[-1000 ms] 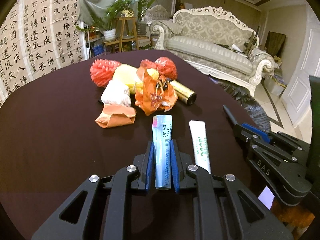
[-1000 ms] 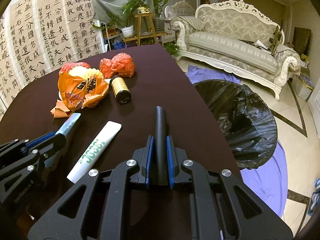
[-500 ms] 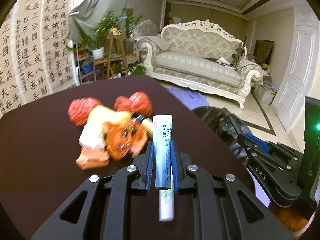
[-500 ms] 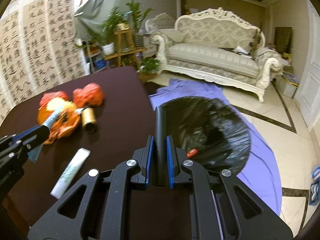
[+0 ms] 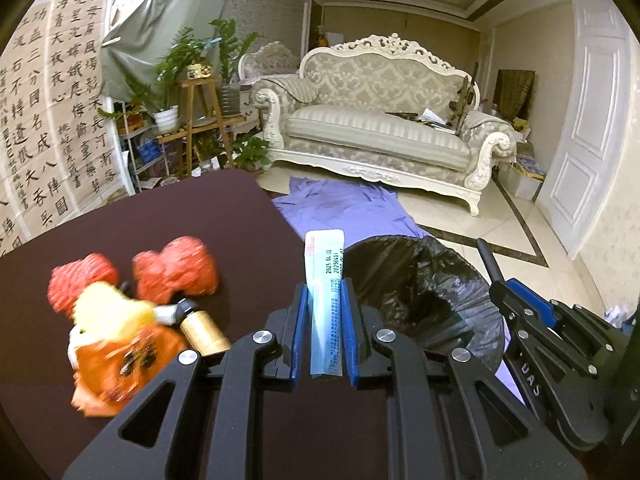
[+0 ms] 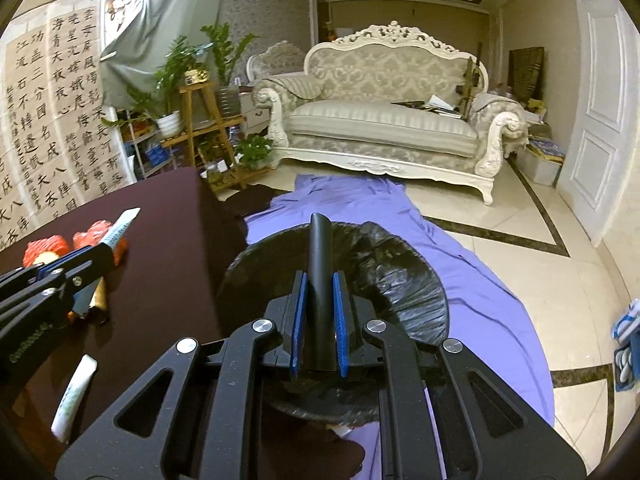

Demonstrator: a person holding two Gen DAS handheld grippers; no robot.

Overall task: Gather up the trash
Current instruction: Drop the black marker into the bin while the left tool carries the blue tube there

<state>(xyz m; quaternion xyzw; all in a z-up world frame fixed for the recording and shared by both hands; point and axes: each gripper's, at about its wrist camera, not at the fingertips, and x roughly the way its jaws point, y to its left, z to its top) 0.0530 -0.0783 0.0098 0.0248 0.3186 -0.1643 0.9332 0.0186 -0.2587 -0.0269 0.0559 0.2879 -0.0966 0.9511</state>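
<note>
My left gripper (image 5: 323, 312) is shut on a light-blue tube (image 5: 326, 280) that sticks up past the table's right edge, toward the black-lined trash bin (image 5: 424, 296). My right gripper (image 6: 319, 296) is shut on a black tube (image 6: 320, 276) and hangs over the black bin (image 6: 392, 276). In the left wrist view the right gripper (image 5: 508, 292) shows at the right with the black tube (image 5: 488, 260). In the right wrist view the left gripper (image 6: 100, 254) shows at the left holding the blue tube (image 6: 120, 224). A white tube (image 6: 74, 396) lies on the table.
On the dark table (image 5: 180, 216) lie red mesh balls (image 5: 176, 268), an orange bag (image 5: 120, 364), a yellow lump (image 5: 108, 312) and a gold can (image 5: 204, 332). A purple sheet (image 6: 492, 292) covers the floor under the bin. A sofa (image 5: 380, 128) and plant stand (image 5: 200, 112) stand behind.
Both grippers have lifted and swung right, off the table toward the bin, each still holding its tube. The right one now hangs over the bin's mouth; the white tube stays on the table.
</note>
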